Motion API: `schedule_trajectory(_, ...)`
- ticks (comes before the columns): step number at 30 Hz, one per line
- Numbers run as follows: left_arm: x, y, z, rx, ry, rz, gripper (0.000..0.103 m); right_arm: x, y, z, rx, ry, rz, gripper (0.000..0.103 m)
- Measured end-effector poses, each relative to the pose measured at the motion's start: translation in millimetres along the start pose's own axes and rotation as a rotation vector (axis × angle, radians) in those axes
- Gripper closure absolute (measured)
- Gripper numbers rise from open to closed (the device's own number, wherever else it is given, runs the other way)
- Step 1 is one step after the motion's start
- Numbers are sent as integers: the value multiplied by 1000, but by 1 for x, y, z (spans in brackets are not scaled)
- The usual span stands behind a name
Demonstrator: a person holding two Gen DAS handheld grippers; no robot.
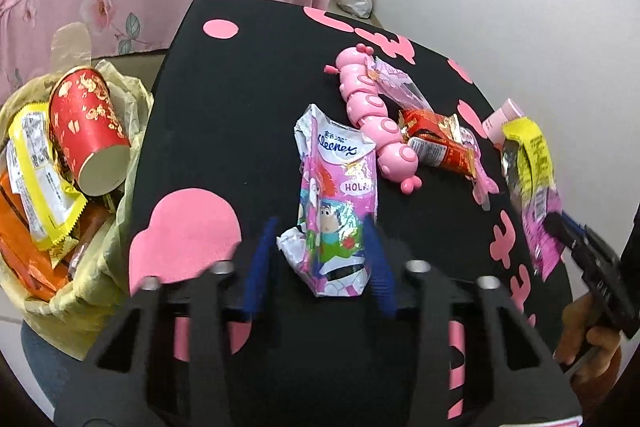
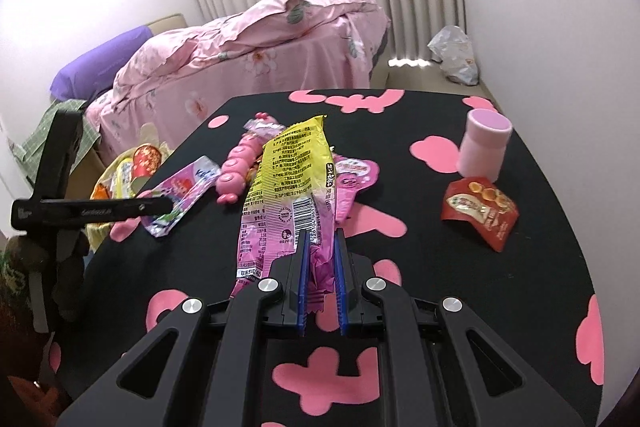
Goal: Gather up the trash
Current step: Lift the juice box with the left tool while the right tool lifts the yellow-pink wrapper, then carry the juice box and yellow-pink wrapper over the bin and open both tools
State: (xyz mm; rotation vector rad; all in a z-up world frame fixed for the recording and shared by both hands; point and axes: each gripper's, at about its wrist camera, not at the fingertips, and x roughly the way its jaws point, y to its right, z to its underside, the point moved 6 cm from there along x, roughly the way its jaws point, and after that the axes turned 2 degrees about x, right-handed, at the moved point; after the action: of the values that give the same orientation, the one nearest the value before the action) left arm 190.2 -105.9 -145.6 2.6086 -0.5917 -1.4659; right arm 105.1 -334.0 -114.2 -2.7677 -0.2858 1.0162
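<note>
My left gripper [image 1: 322, 227] is open, its blue fingers on either side of a crumpled Kleenex tissue pack [image 1: 338, 195] that lies on the black table [image 1: 224, 99]. The pack also shows in the right wrist view [image 2: 182, 193]. My right gripper [image 2: 322, 239] is shut on a yellow and pink snack wrapper [image 2: 288, 179] and holds it above the table; it shows in the left wrist view [image 1: 532, 183] too. A yellow-lined trash bin [image 1: 80, 267] left of the table holds a red cup [image 1: 90, 131] and wrappers.
On the table lie a pink caterpillar toy [image 1: 376, 119], red snack wrappers [image 1: 436, 143], a red sachet [image 2: 480, 211] and a pink bottle [image 2: 484, 147]. A pink bed [image 2: 248, 55] stands behind, and a white plastic bag [image 2: 456, 55] lies by the wall.
</note>
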Motion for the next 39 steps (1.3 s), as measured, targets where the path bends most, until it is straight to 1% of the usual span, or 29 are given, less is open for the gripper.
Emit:
schedule_trajectory(2,2,-3,2,-28,-2,16,90,0,-4,1,-7,-4,-4,91)
schedule_trajectory(3,1,-4,3,-32,6,19,91,0,-5,1,-8,-5,-5,91)
schedule_trajectory(6,-4,-4,7,-35,20,20,92,-1,-8,1,-15,-3,-3,91)
schedule_trajectory(8,-13,-3,7,-30,42,22,92,-4,-11,0,-19,1,-2,91)
schedule_trajectory(14,-49,4,1,4,139,20,92,-17,-24,-8,-57,34,5,91)
schedule_trajectory(17,-72,12,-1,41,200,16,92,-25,-32,-13,-78,52,10,91)
schedule_trajectory(21,-104,19,-3,101,289,-21,92,-38,-50,-23,-123,88,19,91)
schedule_trajectory(24,-121,16,-3,119,331,-42,92,-45,-64,-32,-162,110,24,91)
schedule_trajectory(30,-150,-8,-4,90,396,-81,92,-44,-99,-51,-214,120,-15,91)
schedule_trajectory(34,-159,-35,-5,34,412,-114,92,-38,-125,-65,-252,132,-41,91)
schedule_trajectory(39,-171,-59,-1,-9,432,-143,92,-26,-153,-71,-299,118,-73,91)
